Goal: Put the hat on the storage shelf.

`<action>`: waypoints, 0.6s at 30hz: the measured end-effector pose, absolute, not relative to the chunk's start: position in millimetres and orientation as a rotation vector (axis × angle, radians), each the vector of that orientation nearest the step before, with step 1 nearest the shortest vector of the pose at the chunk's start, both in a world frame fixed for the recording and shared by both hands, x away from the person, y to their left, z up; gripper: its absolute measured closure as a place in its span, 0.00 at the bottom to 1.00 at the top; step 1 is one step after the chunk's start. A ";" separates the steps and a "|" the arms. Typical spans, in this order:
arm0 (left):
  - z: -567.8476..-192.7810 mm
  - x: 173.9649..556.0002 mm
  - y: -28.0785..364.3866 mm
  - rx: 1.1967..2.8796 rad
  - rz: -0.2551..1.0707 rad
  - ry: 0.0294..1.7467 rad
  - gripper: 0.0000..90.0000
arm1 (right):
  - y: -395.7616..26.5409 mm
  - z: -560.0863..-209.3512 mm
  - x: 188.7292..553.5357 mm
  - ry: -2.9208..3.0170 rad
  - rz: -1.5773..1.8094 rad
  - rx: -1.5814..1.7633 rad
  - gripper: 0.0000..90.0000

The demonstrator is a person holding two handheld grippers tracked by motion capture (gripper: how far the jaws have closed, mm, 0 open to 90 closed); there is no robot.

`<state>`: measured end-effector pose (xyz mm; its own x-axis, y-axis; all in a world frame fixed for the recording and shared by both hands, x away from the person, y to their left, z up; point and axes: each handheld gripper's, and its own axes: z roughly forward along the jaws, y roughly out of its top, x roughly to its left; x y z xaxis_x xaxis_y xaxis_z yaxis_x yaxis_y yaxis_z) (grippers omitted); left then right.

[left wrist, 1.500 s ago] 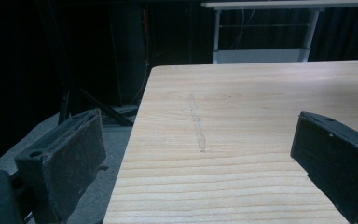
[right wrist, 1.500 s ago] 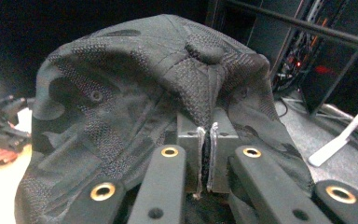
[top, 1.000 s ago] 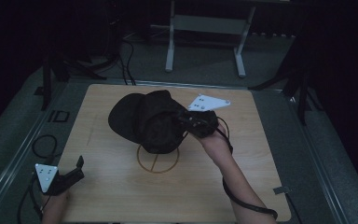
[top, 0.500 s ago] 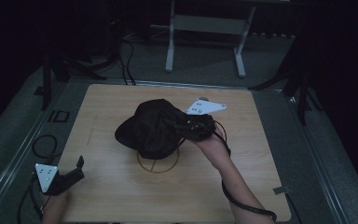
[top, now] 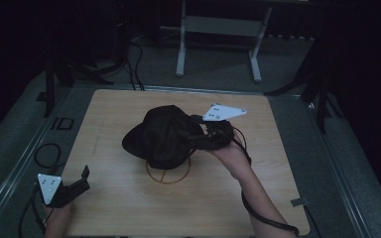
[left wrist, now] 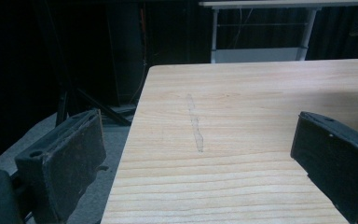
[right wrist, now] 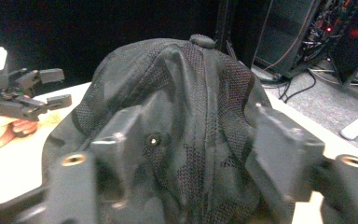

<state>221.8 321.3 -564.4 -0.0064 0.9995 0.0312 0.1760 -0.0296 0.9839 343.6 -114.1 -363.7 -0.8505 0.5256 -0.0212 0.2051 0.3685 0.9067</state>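
Dark mesh cap point(top: 161, 136) carried above the middle of the wooden table point(top: 278, 163), partly over the ring mark point(top: 168, 173) drawn on the wood. The right hand-held gripper point(top: 191, 136) enters the cap from the person's right. In the right gripper view its jaws press into the fabric on either side of a raised fold below the crown button point(right wrist: 203, 41), so they appear clamped on the cap. The left hand-held gripper point(top: 82, 181) rests at the near left edge of the table, well apart from the cap. Its jaws stand wide apart over bare wood and hold nothing.

If the aim is to set the cap on the ring, which is a judgement only, the grip should stay firm on the fold. The crown should be lowered level, with the brim point(top: 131, 144) kept from catching the table first. The jaws should part only once the cap rests fully. A slack pinch on soft mesh may let the fabric slip.
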 end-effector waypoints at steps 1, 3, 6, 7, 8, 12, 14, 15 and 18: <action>-564.4 221.8 321.3 1.357 1.150 1.331 0.04 | -115.7 -363.3 343.6 2.326 1.478 0.643 0.31; -564.4 221.8 321.2 1.357 1.151 1.331 0.04 | -121.1 -362.8 343.8 2.324 1.497 0.651 0.25; -564.4 221.8 321.2 1.358 1.151 1.332 0.04 | -130.6 -363.7 344.6 2.329 1.523 0.651 0.19; -564.4 221.9 321.2 1.358 1.152 1.331 0.04 | -133.9 -364.4 344.7 2.324 1.520 0.656 0.18; -564.4 221.8 321.1 1.357 1.152 1.331 0.04 | -137.2 -365.4 345.3 2.320 1.523 0.666 0.16; -564.4 221.6 321.3 1.355 1.150 1.333 0.04 | -150.5 -371.2 346.7 2.317 1.501 0.698 0.15; -564.4 221.7 321.3 1.356 1.149 1.334 0.04 | -156.9 -374.9 346.9 2.321 1.482 0.707 0.15; -564.4 221.8 321.2 1.357 1.149 1.334 0.04 | -160.4 -377.0 347.4 2.320 1.477 0.713 0.15; -564.4 221.8 321.1 1.357 1.153 1.331 0.04 | -171.2 -383.2 348.0 2.298 1.468 0.745 0.15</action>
<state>221.8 321.1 -564.4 -0.0082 0.9994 0.0326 0.1751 -0.0307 0.9841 348.0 -171.2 -383.2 -0.8155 0.5786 0.0154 0.2572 0.3384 0.9052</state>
